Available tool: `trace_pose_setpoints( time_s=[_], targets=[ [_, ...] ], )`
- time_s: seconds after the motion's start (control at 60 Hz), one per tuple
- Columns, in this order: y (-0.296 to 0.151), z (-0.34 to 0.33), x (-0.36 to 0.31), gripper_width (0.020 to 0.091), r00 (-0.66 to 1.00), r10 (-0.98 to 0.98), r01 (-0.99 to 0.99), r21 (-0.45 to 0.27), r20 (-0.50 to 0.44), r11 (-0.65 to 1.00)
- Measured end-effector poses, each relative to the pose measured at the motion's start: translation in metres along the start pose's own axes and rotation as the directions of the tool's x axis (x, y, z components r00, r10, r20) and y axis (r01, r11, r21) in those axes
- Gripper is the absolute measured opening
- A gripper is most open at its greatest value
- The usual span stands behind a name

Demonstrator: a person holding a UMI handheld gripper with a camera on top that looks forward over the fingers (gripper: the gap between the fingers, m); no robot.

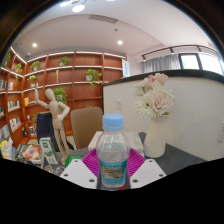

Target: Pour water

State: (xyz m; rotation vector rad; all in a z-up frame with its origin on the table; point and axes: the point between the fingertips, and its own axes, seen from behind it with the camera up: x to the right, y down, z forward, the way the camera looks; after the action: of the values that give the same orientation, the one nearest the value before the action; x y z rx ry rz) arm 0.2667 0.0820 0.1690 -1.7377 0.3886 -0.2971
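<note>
We have the gripper (112,172) clenched on the water bottle (112,152), held near between our pads at its labelled middle; thin, slippery plastic will likely dent, so squeeze gently.

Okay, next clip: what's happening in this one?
A handheld gripper has a clear plastic water bottle with a blue cap between its two fingers, the pink pads at either side of it. The bottle is upright and the cap is on, so no pouring has begun. Beyond it stand a white vase of pale flowers, a wooden mannequin and bookshelves.
</note>
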Motion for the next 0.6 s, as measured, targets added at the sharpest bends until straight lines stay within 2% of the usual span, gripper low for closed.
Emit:
trace_pose_setpoints(
  time_s=[0.167, 0.267, 0.317, 0.35, 0.533, 0.6],
  targets=[
    [0.047, 0.029, 0.045, 0.0323, 0.998, 0.006, -0.009, -0.056, -0.057, 0.998],
    [0.069, 0.041, 0.056, 0.0323, 0.999, -0.001, -0.003, -0.072, -0.052, 0.997],
    [0.082, 0.042, 0.055, 0.0356, 0.999, 0.014, -0.017, -0.083, -0.035, 0.996],
    [0.076, 0.043, 0.055, 0.0344, 0.999, 0.027, -0.028, -0.044, -0.025, 0.999],
    [0.079, 0.042, 0.051, 0.0402, 1.000, 0.007, -0.007, -0.051, 0.015, 0.999],
    [0.079, 0.041, 0.051, 0.0447, 1.000, -0.003, 0.004, -0.055, 0.028, 0.998]
  ],
)
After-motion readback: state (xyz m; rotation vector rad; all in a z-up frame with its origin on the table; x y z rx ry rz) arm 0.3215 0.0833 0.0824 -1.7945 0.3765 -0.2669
